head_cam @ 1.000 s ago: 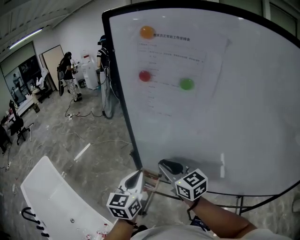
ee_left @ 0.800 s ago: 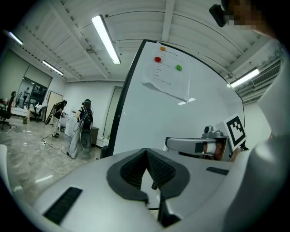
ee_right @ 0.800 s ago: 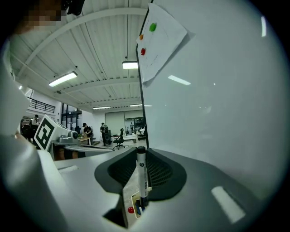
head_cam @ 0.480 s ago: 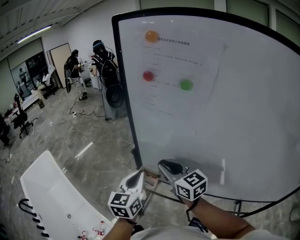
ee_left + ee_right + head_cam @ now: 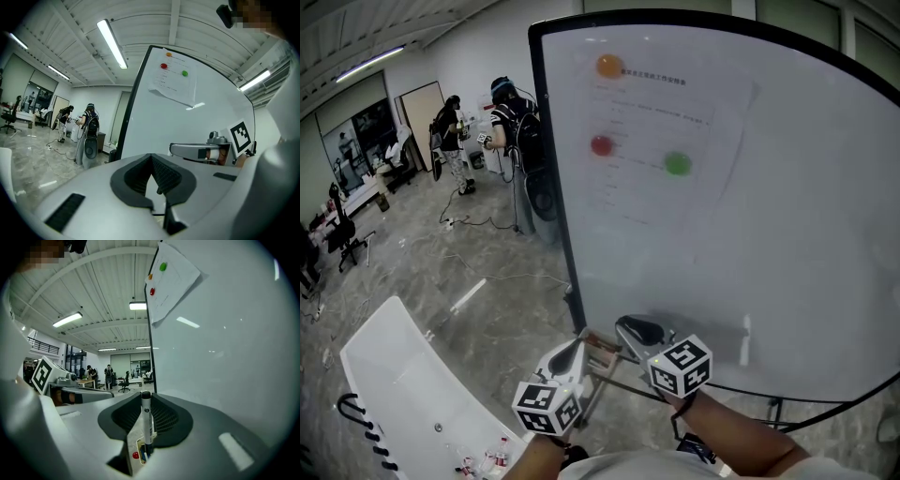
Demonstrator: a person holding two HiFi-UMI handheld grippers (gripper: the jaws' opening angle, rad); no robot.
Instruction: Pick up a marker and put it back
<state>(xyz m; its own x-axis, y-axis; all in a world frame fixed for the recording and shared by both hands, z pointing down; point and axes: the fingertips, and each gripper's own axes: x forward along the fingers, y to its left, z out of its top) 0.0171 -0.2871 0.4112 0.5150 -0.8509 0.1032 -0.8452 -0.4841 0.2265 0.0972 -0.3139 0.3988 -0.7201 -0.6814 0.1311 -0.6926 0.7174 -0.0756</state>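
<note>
Since held upright between the squeezing pads of the right gripper (image 5: pixel 143 401), counted the marker (image 5: pixel 146 427) as picked up, or nearly so. Placed it just off the lower left corner of the whiteboard (image 5: pixel 750 234), lower end down at a small holder box (image 5: pixel 602 352) by that same corner; could not tell whether seated in the box or lifted clear of it. Found the left gripper (image 5: pixel 152 159) closed on nothing, pads pressed together, just beyond the box from the whiteboard. Judged the grasp done and the return not yet finished: lowering into the box, then letting go.
</note>
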